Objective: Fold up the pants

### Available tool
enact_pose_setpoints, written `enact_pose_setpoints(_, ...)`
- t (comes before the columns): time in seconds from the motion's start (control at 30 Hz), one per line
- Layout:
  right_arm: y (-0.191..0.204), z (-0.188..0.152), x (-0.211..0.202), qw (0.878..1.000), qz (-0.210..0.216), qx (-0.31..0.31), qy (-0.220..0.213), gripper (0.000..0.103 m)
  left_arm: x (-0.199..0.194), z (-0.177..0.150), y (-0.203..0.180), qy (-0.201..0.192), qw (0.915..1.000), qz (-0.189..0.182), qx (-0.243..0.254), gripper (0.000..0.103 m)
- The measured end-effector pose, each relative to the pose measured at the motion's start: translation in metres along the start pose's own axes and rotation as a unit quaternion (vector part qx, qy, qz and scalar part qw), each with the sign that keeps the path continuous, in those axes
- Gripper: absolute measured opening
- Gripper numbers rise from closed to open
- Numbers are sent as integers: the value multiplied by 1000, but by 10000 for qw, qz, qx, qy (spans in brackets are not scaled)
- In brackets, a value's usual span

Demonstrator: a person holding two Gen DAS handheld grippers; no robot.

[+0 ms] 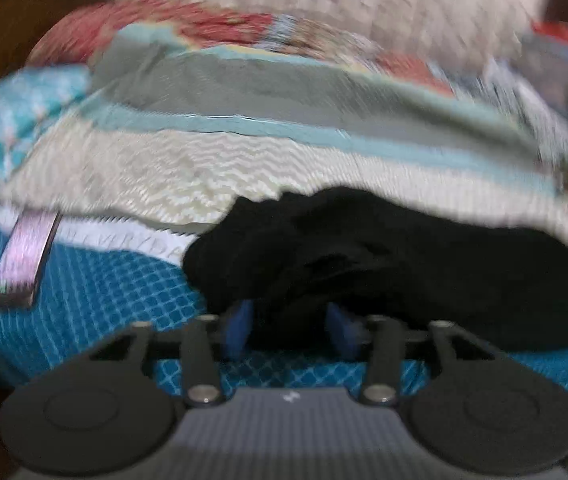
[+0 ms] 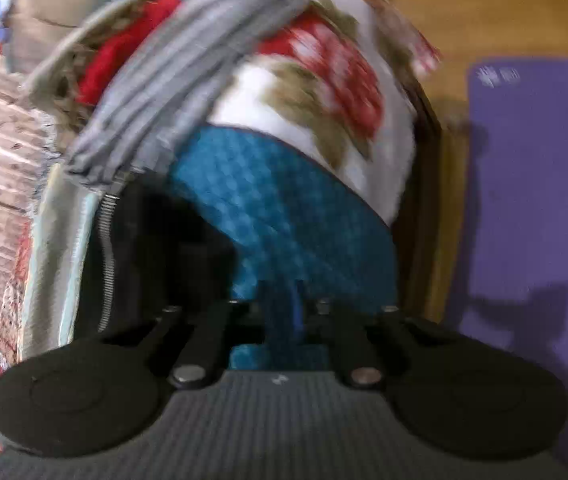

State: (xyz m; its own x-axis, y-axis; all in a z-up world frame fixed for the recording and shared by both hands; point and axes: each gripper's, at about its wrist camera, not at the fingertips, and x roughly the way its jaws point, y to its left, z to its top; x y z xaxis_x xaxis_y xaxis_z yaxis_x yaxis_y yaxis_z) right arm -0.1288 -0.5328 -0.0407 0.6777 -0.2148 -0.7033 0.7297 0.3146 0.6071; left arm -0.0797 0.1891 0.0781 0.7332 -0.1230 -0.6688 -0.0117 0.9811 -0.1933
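The black pants (image 1: 383,264) lie bunched on a teal checked bedcover (image 1: 96,292). In the left wrist view my left gripper (image 1: 289,332) has its blue pads (image 1: 238,330) apart, with a fold of the black cloth between them; the frame is blurred. In the right wrist view the pants (image 2: 156,248) show as a dark mass at left with a metal zipper (image 2: 106,264). My right gripper (image 2: 284,316) has its blue pads (image 2: 295,304) pressed together over the teal cover (image 2: 284,208); no black cloth shows between them.
A phone (image 1: 24,260) lies on the cover at left. Folded quilts and blankets (image 1: 244,128) pile up behind the pants. A grey folded garment (image 2: 180,76) and a red-flowered blanket (image 2: 323,88) lie ahead. The bed edge, wooden floor and a purple mat (image 2: 535,200) are on the right.
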Motion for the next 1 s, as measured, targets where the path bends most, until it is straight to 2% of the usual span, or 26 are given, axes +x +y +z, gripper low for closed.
enact_pose_setpoints(0.03,6,1,-7,9996,-12,-201,-184,42,-5,3,9,-57,9995,-18,-314,65)
enact_pose_setpoints(0.1,16,2,-15,9980,58,-471,-413,43,-13,2,28,-65,9951,-129,-977,66)
enact_pose_setpoints(0.17,25,-1,-19,9964,73,-640,-546,43,-17,6,50,-15,9859,-267,-1654,67)
enact_pose_setpoints(0.27,40,-13,-30,9913,-156,-978,-866,43,-15,11,66,14,9761,-425,-2130,69)
enact_pose_setpoints(0.33,49,-22,-39,9868,-144,-1221,-1055,43,-5,16,72,140,9708,-574,-2326,78)
enact_pose_setpoints(0.37,53,-26,-44,9844,-93,-1368,-1104,43,0,17,73,208,9680,-668,-2408,80)
enact_pose_setpoints(0.43,63,-28,-48,9798,40,-1659,-1114,43,12,19,74,491,9563,-1037,-2690,81)
enact_pose_setpoints(0.47,72,-31,-49,9772,127,-1814,-1093,43,20,19,76,659,9481,-1234,-2857,83)
enact_pose_setpoints(0.53,86,-39,-50,9728,291,-2049,-1042,43,36,18,79,1003,9278,-1565,-3234,93)
enact_pose_setpoints(0.6,101,-51,-51,9682,482,-2271,-929,43,53,20,80,1146,9202,-1630,-3369,96)
enact_pose_setpoints(0.67,116,-66,-46,9644,661,-2468,-685,43,72,26,77,1247,9226,-1593,-3284,90)
enact_pose_setpoints(0.7,124,-74,-43,9618,737,-2581,-528,43,84,31,75,1266,9253,-1565,-3215,69)
enact_pose_setpoints(0.73,134,-85,-39,9579,810,-2728,-377,43,92,34,73,1287,9279,-1520,-3152,35)
enact_pose_setpoints(0.77,143,-95,-35,9535,892,-2866,-270,43,97,38,71,1321,9292,-1478,-3120,20)
enact_pose_setpoints(0.8,154,-107,-33,9480,1021,-3014,-122,43,97,45,69,1200,9326,-1474,-3069,14)
enact_pose_setpoints(0.83,163,-117,-31,9429,1149,-3127,41,43,86,54,65,839,9411,-1582,-2868,14)
enact_pose_setpoints(0.9,181,-141,-27,9279,1422,-3421,415,43,49,71,47,-98,9665,-1644,-1969,14)
enact_pose_setpoints(0.93,190,-154,-26,9212,1488,-3552,562,43,21,75,31,-745,9783,-1579,-1112,15)
enact_pose_setpoints(0.97,196,-166,-23,9133,1542,-3697,738,43,3,71,20,-1181,9805,-1488,-501,16)
enact_pose_setpoints(1.0,200,-180,-19,9032,1580,-3880,939,43,-13,62,8,-1601,9781,-1324,125,20)
